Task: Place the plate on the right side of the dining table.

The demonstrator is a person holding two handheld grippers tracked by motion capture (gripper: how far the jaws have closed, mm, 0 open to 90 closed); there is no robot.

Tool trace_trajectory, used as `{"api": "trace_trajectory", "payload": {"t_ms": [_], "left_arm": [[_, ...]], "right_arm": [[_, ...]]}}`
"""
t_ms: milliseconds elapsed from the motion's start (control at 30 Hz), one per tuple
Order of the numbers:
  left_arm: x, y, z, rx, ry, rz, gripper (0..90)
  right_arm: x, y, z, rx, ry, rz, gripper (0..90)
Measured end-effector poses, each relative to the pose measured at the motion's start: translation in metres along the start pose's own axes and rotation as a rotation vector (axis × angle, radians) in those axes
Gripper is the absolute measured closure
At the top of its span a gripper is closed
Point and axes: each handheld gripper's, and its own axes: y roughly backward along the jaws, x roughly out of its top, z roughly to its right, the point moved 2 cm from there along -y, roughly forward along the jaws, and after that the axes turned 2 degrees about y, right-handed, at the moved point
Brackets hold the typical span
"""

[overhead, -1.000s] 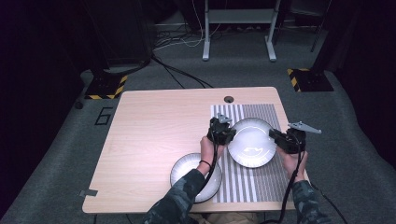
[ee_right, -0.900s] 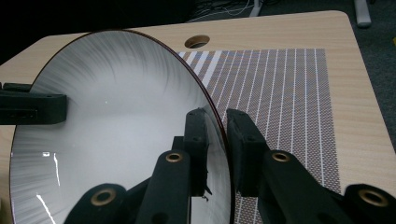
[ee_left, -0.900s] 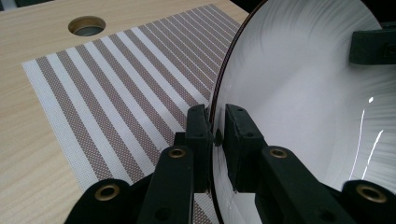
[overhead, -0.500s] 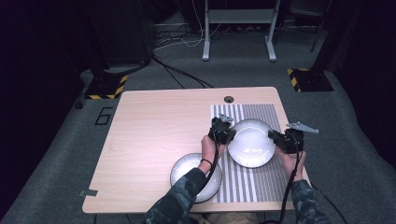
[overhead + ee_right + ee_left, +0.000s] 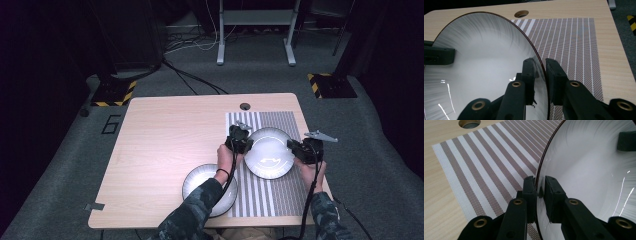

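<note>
High view: white plate (image 5: 270, 154) over the striped placemat (image 5: 280, 192) at the table's (image 5: 165, 145) right side, pinched at opposite rim edges by left gripper (image 5: 243, 142) and right gripper (image 5: 298, 150), each pair of jaws clamped on the thin lip. Likely rigid, glossy, slippery and breakable, so best gripped squarely at the rim and kept level. Second plate (image 5: 200, 182) nearby, partly overlapping the placemat's left edge.

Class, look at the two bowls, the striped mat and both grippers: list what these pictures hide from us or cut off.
- Held bowl, underside: high view, hidden by the bowl itself, so contact with the striped mat is unclear.
- Second bowl: high view, partly covered by the left forearm.
- Held bowl's full rim: both gripper views, cut off by picture edges.
- Left hand-held gripper and right hand-held gripper: bodies cut off below.
</note>
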Motion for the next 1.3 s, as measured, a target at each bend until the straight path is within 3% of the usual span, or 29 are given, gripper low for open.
{"api": "trace_trajectory", "payload": {"t_ms": [367,1300], "left_arm": [[0.001,-0.009,-0.001,0.023,0.0,-0.022,77.3],[0.004,-0.026,-0.007,0.026,0.026,-0.063,74.5]], "right_arm": [[-0.002,-0.008,0.002,-0.009,-0.015,-0.013,78.1],[-0.003,-0.023,0.009,-0.005,-0.063,-0.033,78.7]]}}
